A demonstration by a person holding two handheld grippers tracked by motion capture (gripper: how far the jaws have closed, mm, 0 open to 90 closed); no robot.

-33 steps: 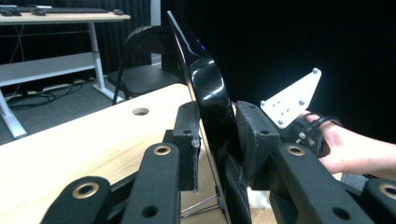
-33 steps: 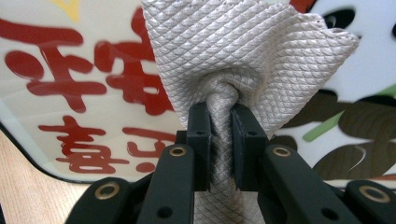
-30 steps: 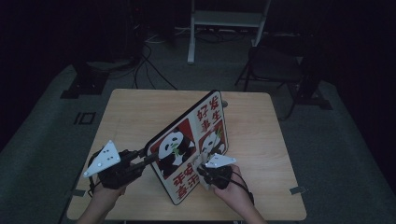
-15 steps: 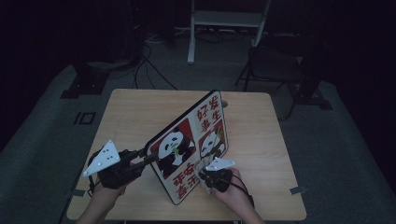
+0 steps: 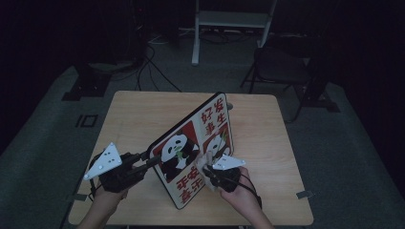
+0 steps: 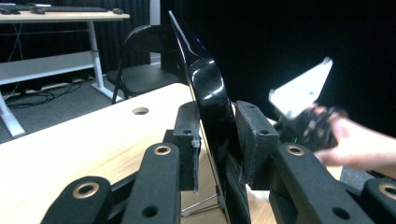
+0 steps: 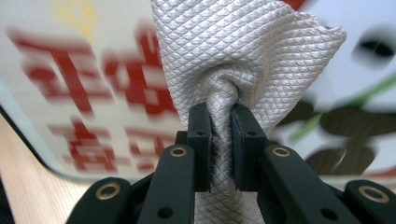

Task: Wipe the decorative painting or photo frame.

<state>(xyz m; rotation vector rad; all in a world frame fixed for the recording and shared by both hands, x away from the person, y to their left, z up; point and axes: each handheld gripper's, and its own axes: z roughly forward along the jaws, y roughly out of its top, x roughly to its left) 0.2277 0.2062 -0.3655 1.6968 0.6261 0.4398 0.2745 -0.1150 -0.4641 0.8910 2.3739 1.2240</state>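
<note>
Table: pale wooden square table [image 5: 143, 114]; the high view shows its whole top.
Board: flat glossy panda-printed board with red characters [image 5: 191, 148] stands tilted on its long edge, running from the near edge's middle toward the far right corner, picture facing right.
Left gripper [image 6: 217, 140]: its view shows the black back, jaws clamped on the board's edge.
Right gripper [image 7: 219, 135]: pinched tight on a white quilted cloth [image 7: 243, 60], pressed against the print.

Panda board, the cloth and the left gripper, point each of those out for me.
panda board [image 5: 177, 151], high view, on the panda picture on its printed face.
cloth [image 7: 243, 51], right gripper view, on the bunched weave above the jaws.
left gripper [image 6: 216, 140], left gripper view, midway between its fingertips, at the board's clamped edge.
</note>
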